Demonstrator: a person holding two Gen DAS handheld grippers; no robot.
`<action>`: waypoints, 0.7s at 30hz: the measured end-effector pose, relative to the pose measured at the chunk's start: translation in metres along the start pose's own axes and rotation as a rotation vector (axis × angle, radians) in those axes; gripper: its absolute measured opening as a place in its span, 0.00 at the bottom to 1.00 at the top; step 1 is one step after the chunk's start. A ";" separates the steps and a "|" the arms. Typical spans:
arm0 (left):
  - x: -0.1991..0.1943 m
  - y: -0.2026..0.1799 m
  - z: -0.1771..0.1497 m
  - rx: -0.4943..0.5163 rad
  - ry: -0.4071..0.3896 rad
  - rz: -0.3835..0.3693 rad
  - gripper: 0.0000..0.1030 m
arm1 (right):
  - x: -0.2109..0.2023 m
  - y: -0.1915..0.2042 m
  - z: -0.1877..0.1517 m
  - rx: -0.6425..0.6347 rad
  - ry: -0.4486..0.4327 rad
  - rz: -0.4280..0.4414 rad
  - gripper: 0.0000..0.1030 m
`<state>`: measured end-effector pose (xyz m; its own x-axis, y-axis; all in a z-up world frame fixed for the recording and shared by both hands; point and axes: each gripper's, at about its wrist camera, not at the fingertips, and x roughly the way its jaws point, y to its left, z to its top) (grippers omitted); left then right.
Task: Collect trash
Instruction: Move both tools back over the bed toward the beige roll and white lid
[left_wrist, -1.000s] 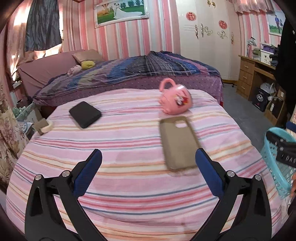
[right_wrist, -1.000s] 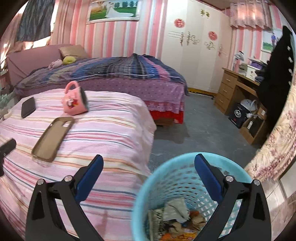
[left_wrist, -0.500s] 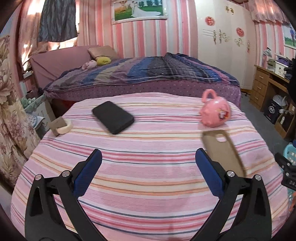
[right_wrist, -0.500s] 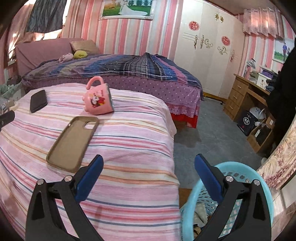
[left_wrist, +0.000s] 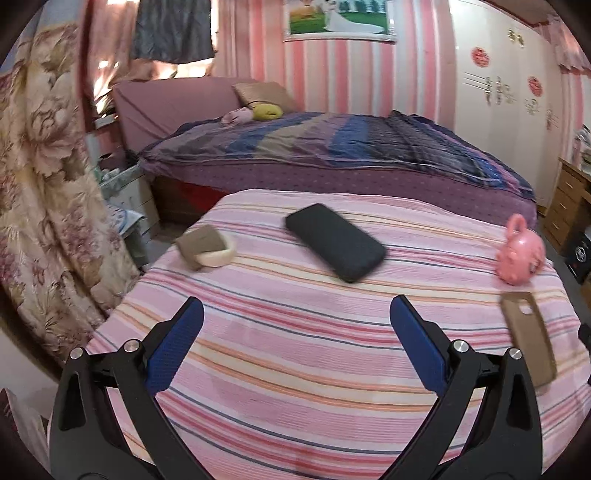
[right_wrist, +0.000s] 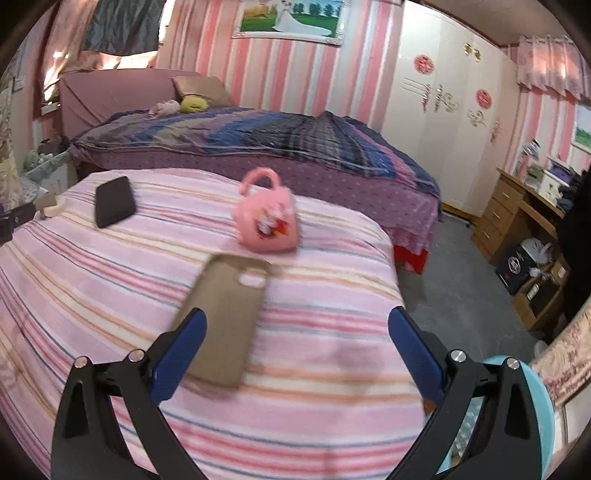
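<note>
Looking for trash on the striped bed (left_wrist: 332, 362). Left gripper (left_wrist: 295, 328) wide apart, empty; right gripper (right_wrist: 297, 343) too. Tape roll (left_wrist: 207, 251) far left, blue basket (right_wrist: 535, 398) bottom right. Next, probably reach and pinch the roll.

A pink striped bed (left_wrist: 295, 369) lies wide and bare just ahead of the left gripper (left_wrist: 295, 343), whose fingers stand spread with nothing between them. Farther on, well apart, lie a black phone (left_wrist: 334, 246), a tape roll on a brown block (left_wrist: 207, 251) at the left edge, a pink mug (left_wrist: 521, 254) and a tan phone case (left_wrist: 528, 339) at the right. A floral curtain (left_wrist: 48, 192) closes the left side. The right gripper (right_wrist: 295, 347), also spread, has the case under its left finger; a blue basket (right_wrist: 535, 413) stands beside the bed, with open grey floor (right_wrist: 461, 295) beyond.
</note>
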<state>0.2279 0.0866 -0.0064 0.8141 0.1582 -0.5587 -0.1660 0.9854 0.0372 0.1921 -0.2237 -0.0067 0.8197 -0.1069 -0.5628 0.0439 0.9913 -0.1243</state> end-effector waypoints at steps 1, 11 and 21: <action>0.003 0.009 0.001 -0.004 0.003 0.020 0.95 | 0.005 0.009 0.009 0.007 -0.005 0.023 0.94; 0.044 0.080 0.003 -0.111 0.075 0.154 0.95 | 0.044 0.074 0.065 -0.008 -0.023 0.129 0.94; 0.082 0.118 0.017 -0.133 0.111 0.202 0.95 | 0.085 0.123 0.091 -0.058 0.012 0.159 0.94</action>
<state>0.2841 0.2167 -0.0337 0.6924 0.3354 -0.6388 -0.3963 0.9166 0.0517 0.3186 -0.1037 0.0044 0.8070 0.0500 -0.5885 -0.1195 0.9896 -0.0799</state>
